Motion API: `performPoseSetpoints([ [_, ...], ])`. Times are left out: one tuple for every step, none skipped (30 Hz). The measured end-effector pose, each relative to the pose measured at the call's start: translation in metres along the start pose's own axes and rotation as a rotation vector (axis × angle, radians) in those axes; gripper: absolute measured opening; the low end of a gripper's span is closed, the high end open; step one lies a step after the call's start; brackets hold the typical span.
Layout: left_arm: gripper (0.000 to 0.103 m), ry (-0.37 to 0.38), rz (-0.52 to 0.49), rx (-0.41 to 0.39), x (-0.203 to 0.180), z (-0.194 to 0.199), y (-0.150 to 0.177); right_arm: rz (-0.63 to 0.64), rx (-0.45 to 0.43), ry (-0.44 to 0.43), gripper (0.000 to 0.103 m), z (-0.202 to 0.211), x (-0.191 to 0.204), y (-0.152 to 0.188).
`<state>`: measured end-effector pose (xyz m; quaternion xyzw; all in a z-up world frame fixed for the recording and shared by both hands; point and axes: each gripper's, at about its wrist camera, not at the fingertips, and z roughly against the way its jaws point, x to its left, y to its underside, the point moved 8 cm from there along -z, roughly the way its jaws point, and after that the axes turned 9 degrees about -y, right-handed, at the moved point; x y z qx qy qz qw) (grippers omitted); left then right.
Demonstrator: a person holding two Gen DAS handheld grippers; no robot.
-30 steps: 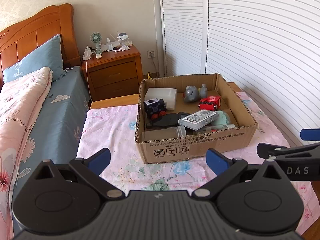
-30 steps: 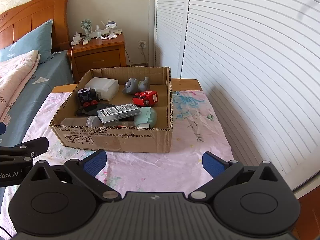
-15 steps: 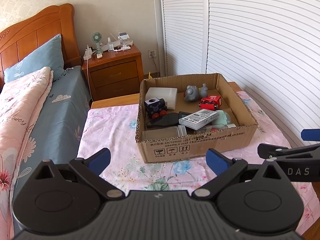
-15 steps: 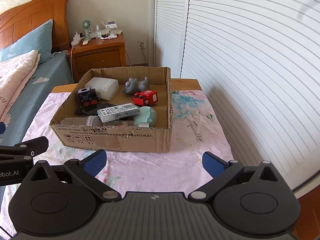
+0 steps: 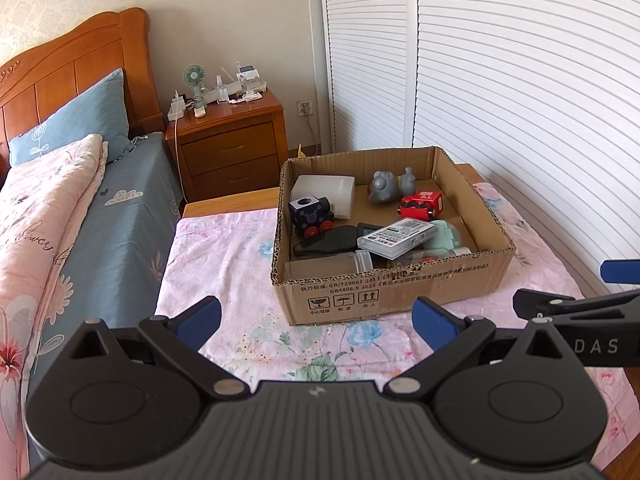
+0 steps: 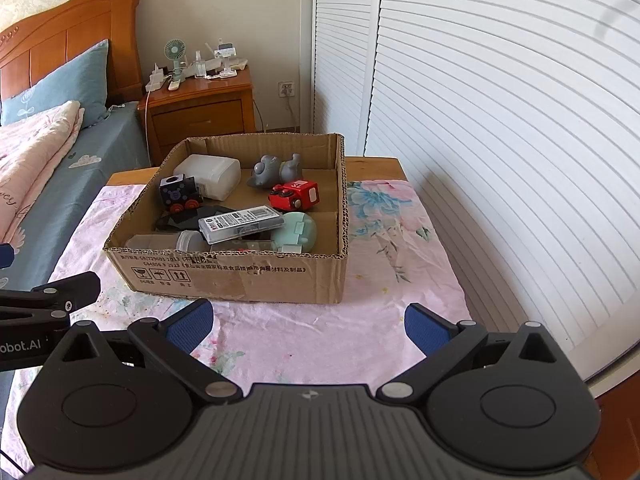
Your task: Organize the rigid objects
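Only the right wrist view shows the cardboard box's (image 6: pixel 240 276) bare right wall.

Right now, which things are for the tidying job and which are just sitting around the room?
For the job:
cardboard box
red toy car
grey toy animal
dark toy train
clear flat case
white tub

Just lying about:
nightstand
little fan
blue pillow
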<state>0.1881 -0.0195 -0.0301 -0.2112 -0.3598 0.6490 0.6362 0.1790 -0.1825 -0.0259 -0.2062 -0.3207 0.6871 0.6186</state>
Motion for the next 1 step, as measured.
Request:
performPoseSetpoints([
  [0.101, 0.0, -0.001, 0.001, -0.0003, 0.0003, 0.0002, 0.0, -0.001, 0.0, 0.103, 0.0003, -0.0002, 0.0001],
])
